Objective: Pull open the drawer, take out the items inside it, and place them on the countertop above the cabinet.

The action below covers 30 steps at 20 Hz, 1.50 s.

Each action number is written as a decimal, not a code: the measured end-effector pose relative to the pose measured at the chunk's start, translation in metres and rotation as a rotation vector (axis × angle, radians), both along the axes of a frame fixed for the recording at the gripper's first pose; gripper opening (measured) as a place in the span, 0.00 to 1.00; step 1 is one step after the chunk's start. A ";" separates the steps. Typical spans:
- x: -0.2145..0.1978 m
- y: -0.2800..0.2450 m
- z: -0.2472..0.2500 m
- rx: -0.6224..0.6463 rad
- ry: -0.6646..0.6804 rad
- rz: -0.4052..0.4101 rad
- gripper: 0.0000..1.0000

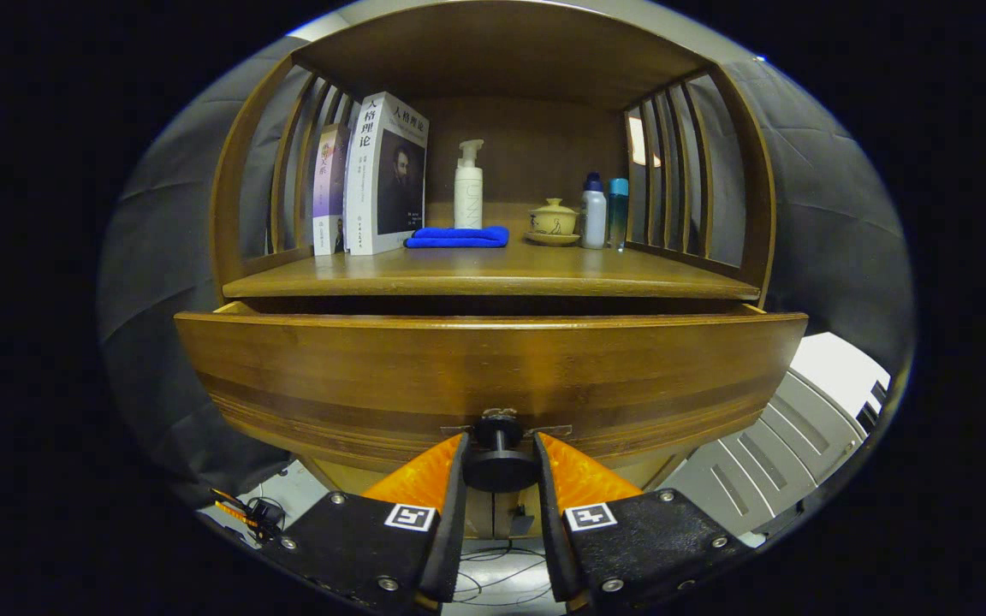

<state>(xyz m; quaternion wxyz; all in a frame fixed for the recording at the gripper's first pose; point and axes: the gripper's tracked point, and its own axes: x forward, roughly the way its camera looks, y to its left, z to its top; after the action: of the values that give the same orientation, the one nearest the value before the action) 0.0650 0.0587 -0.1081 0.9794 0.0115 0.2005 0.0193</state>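
Your tongs are narrowed onto the dark round knob, one finger pressing each side of it. The knob sits on the front of the wooden drawer, which stands slightly pulled out beneath the countertop; its contents are hidden.

**Drawer part open, gripper on knob**

Gripper fingers closed against both sides of the dark round knob on the wooden drawer front. Drawer stands out from the cabinet, a dark gap above it. Countertop holds two books, folded blue cloth, pump bottle, lidded teacup, two small bottles.
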 end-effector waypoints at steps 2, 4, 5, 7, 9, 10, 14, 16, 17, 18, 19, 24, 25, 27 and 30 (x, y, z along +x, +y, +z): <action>-0.008 -0.001 0.000 -0.005 0.010 0.002 0.42; -0.017 -0.003 0.002 -0.011 0.015 0.000 0.41; -0.021 -0.004 0.002 -0.016 0.017 -0.001 0.41; -0.032 -0.007 0.003 -0.025 0.027 -0.005 0.41; -0.043 -0.008 0.004 -0.026 0.031 -0.008 0.41; -0.047 -0.007 0.005 -0.029 0.027 -0.005 0.41; -0.065 -0.009 0.006 -0.041 0.034 -0.009 0.41; -0.071 -0.009 0.006 -0.042 0.046 -0.008 0.41; -0.076 -0.009 0.008 -0.043 0.046 -0.005 0.41; -0.079 -0.009 0.007 -0.040 0.047 -0.004 0.41; -0.083 -0.008 0.007 -0.034 0.043 0.000 0.41; -0.100 -0.006 0.002 -0.050 0.054 0.031 0.41; -0.101 -0.006 0.002 -0.042 0.052 0.026 0.41; -0.102 -0.006 0.002 -0.038 0.053 0.021 0.42; -0.100 -0.004 0.010 -0.076 0.015 0.037 0.47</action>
<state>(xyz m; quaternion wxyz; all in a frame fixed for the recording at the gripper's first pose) -0.0354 0.0543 -0.0985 0.9771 -0.0295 0.2088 0.0295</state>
